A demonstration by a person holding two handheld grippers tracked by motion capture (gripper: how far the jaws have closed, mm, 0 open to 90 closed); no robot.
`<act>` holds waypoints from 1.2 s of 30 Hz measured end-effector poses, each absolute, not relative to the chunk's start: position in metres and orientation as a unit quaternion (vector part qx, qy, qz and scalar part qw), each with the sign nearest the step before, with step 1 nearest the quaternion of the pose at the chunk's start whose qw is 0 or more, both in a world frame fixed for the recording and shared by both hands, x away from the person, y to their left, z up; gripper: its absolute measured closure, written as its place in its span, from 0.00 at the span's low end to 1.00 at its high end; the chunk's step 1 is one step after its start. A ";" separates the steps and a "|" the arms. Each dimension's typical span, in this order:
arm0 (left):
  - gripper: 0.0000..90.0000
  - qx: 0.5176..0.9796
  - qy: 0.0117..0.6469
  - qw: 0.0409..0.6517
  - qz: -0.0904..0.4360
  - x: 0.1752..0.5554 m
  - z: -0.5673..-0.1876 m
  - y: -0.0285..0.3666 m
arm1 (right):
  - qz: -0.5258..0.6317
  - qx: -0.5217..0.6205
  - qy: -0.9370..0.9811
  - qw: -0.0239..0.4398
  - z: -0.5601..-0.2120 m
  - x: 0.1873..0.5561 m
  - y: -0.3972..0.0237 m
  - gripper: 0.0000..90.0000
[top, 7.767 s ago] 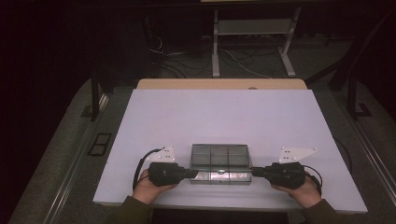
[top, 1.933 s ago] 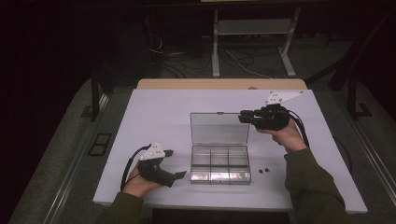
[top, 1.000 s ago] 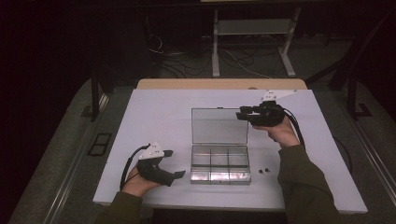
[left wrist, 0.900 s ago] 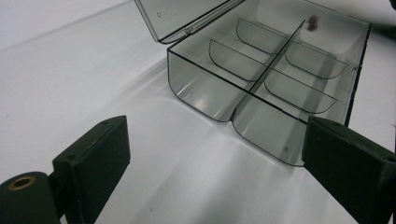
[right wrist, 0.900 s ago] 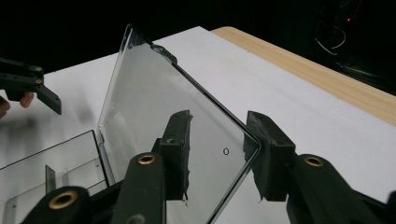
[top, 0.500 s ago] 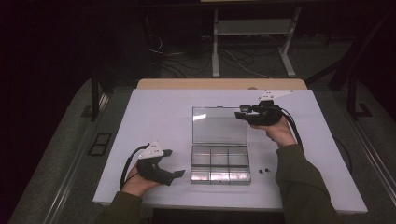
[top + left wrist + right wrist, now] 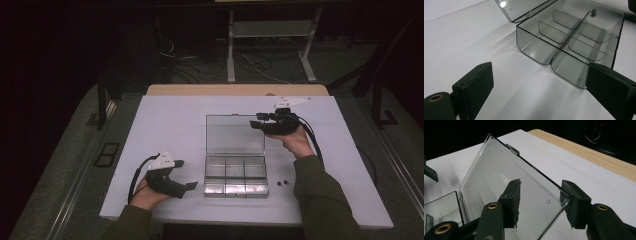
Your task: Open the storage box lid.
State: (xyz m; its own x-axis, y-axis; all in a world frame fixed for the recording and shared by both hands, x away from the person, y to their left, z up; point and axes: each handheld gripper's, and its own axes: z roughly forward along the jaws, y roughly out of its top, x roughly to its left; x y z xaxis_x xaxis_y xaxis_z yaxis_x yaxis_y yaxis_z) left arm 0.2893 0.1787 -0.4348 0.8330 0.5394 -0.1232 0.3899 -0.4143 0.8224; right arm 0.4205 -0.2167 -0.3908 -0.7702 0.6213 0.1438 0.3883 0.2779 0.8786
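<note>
Since the earlier frames, the clear lid (image 7: 235, 134) has swung up off the box (image 7: 235, 181), and the right gripper (image 7: 256, 123) jaws have just been opening.

High view: right gripper at the lid's far right corner; left gripper (image 7: 186, 174) just left of the box. Left gripper view: jaws (image 7: 539, 85) wide apart, empty, box beyond. Right gripper view: jaws (image 7: 540, 201) straddle the lid's corner, pads loose.
</note>
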 end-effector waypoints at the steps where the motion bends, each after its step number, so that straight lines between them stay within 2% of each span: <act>1: 0.08 0.837 0.278 0.464 0.080 0.289 -0.435 0.179 | 0.509 0.320 0.791 0.114 -0.391 0.421 -0.217 0.55; 36: 0.08 0.840 0.274 0.461 0.076 0.290 -0.436 0.178 | 0.483 0.350 0.795 0.113 -0.412 0.432 -0.213 0.45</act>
